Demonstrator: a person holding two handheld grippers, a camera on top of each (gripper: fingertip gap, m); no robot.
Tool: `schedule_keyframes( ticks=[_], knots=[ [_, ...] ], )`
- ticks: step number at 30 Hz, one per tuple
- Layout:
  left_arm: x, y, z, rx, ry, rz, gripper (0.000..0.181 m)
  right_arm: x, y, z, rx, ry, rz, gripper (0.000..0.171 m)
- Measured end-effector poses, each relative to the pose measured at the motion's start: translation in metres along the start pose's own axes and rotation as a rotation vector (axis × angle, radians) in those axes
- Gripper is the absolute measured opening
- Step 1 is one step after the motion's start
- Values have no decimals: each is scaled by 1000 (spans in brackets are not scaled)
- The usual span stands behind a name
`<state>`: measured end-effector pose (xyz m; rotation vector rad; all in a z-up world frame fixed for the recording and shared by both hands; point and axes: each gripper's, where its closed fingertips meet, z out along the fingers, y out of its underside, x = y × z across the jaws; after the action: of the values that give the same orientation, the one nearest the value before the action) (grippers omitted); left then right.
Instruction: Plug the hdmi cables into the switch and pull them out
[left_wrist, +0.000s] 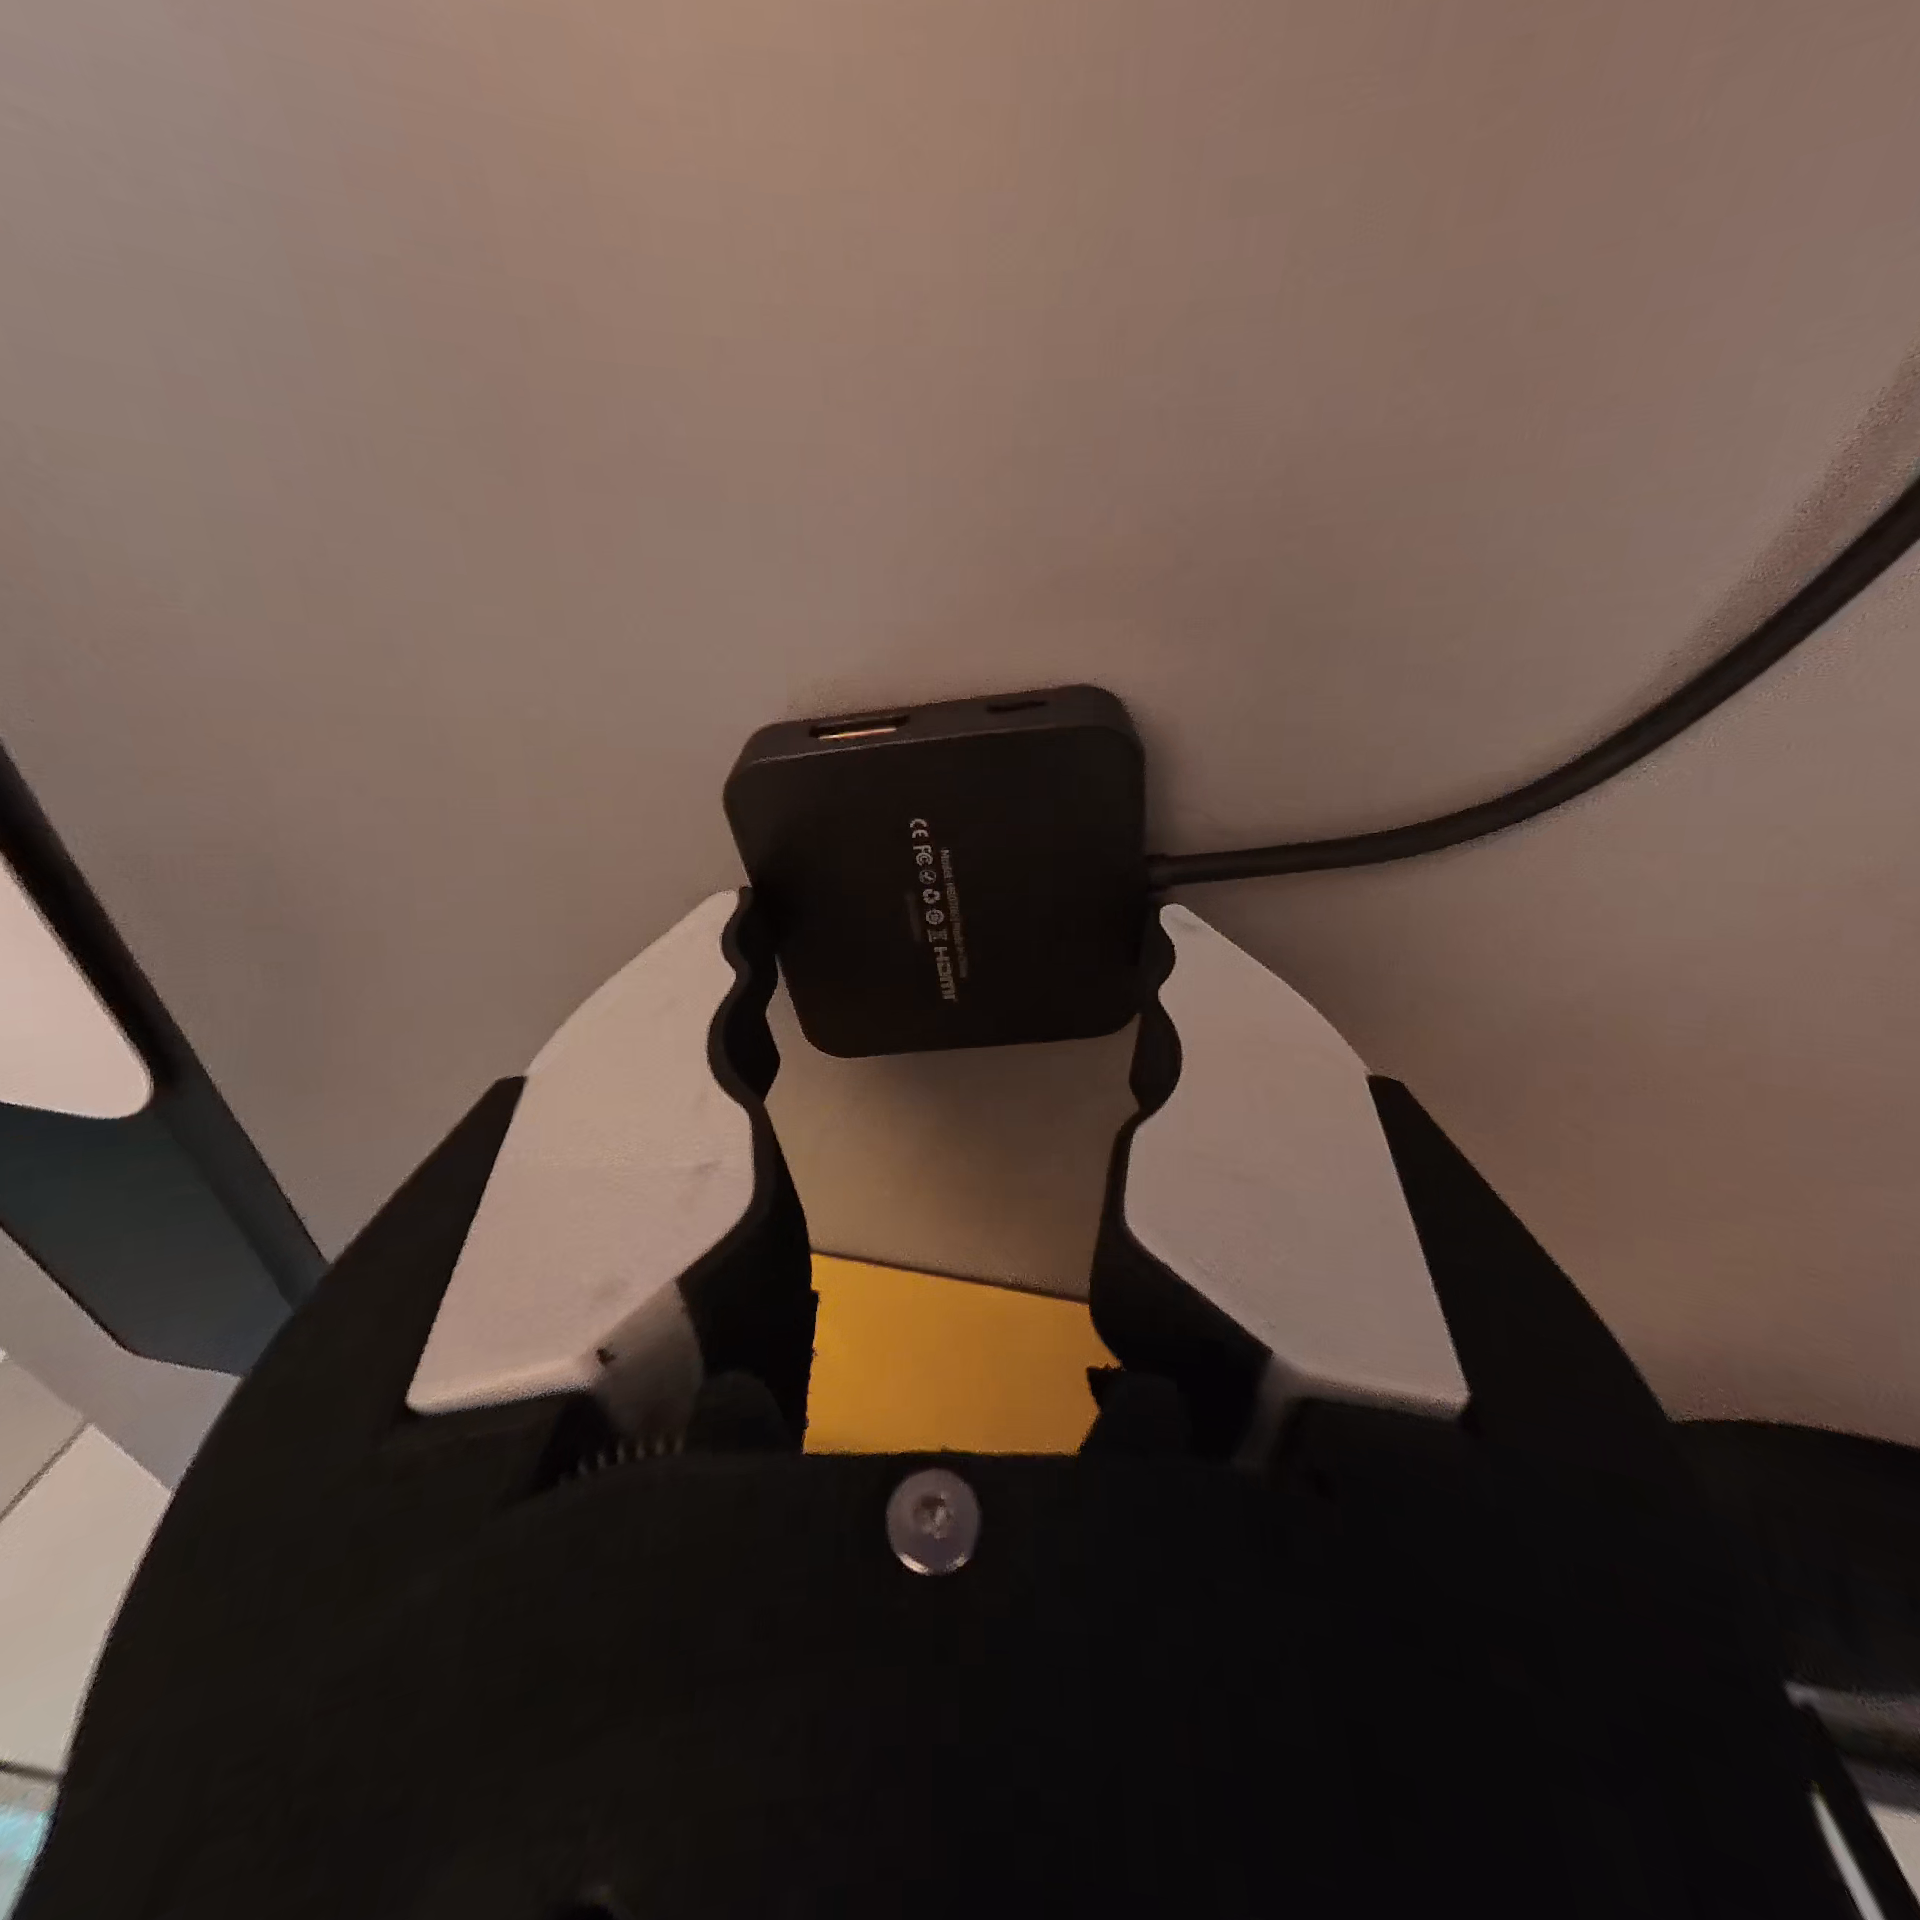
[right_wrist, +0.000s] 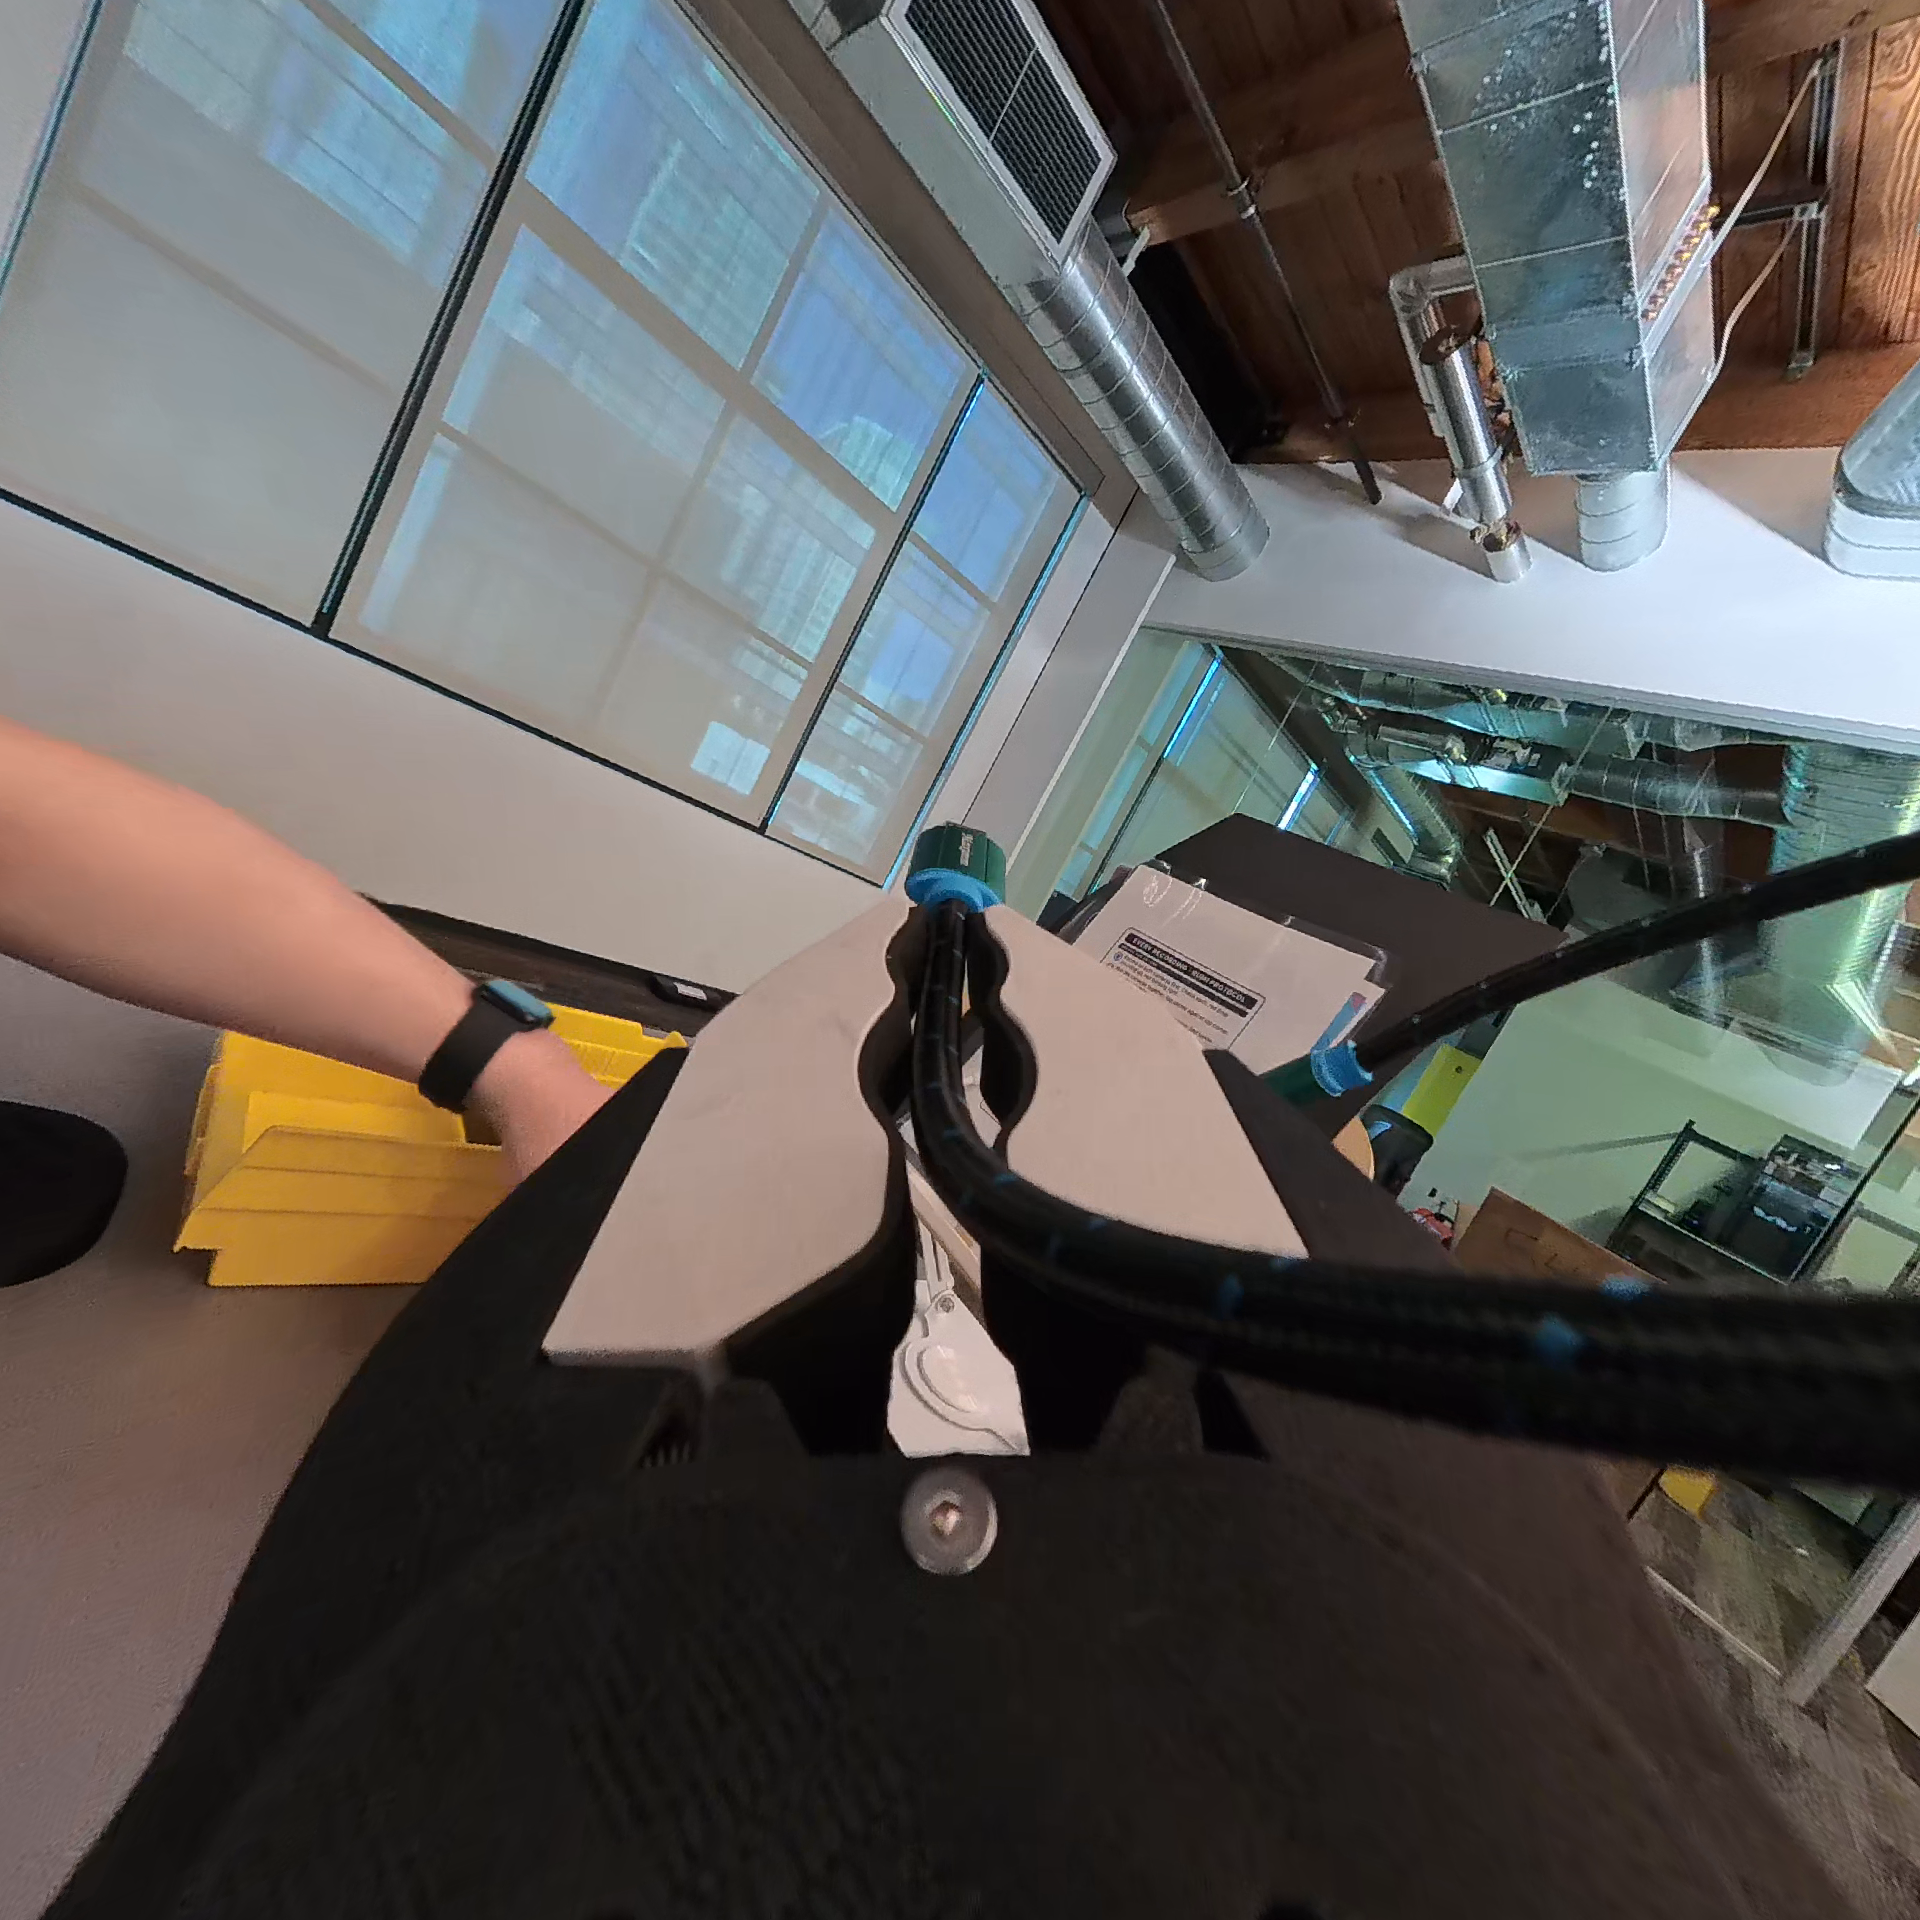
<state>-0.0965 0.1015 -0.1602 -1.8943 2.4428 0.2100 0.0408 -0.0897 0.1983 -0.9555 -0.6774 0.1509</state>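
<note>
The left gripper (left_wrist: 951, 914) pinches a black HDMI switch (left_wrist: 935, 873) by its side edges, over a pale tabletop (left_wrist: 935, 364); the switch's own cord (left_wrist: 1558, 790) runs off toward 2 o'clock. The right gripper (right_wrist: 943, 920) is pressed together on a black braided HDMI cable (right_wrist: 940, 1039), its green plug (right_wrist: 954, 857) at 12 o'clock. A person's forearm (right_wrist: 208, 894) reaches to yellow bins (right_wrist: 332, 1174) at 9 o'clock.

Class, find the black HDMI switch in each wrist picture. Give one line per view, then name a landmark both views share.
Left wrist view: the black HDMI switch sits at centre, held between the left claw fingers, its underside facing the camera, with a black cable leaving its right side.
Right wrist view: not in it.
Shared landmark: the pale table.
</note>
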Motion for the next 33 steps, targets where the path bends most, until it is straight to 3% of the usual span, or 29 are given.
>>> schedule_keyframes(
  ticks=[5,12,19,33],
  knots=[
    [6,-8,-33,190,-131,21,67,4,7,1,-11,10,13,8],
    [17,-23,-123,593,-458,8,67,3,9,-1,-34,1,-28,8],
    [53,-37,-205,919,-685,178,67,-36,29,6,-246,-161,-252,8],
    [102,-29,-218,982,-692,404,67,-108,59,27,-515,-393,-464,8]
  ],
)
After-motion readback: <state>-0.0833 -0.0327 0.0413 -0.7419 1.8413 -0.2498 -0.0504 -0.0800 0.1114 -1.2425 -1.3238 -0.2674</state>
